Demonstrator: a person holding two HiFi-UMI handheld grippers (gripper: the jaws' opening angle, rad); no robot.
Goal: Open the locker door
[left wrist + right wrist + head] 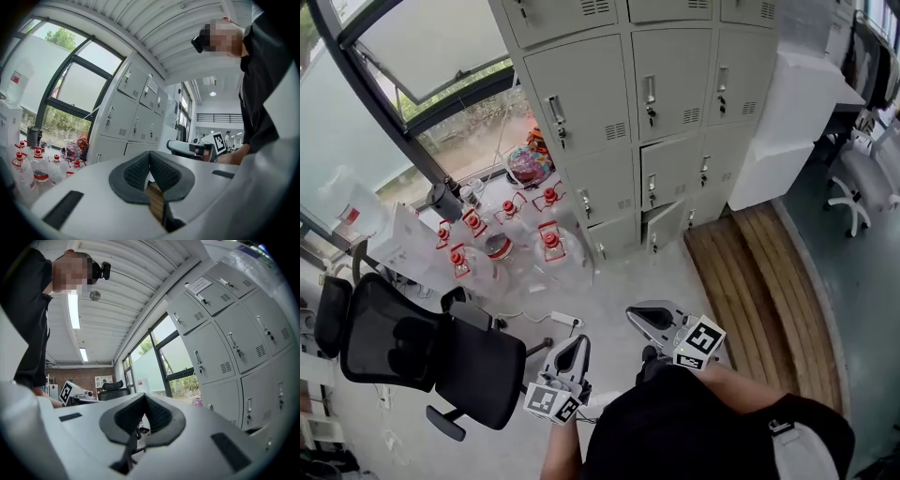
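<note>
Held left gripper and right gripper level, both pressed together on nothing, well apart from lockers with 1 low door ajar.

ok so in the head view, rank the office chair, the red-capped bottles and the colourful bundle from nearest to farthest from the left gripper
1. office chair, right beside the left gripper, on its left.
2. red-capped bottles, on the floor ahead and slightly left.
3. colourful bundle, behind the bottles, in the corner beside the lockers.
</note>
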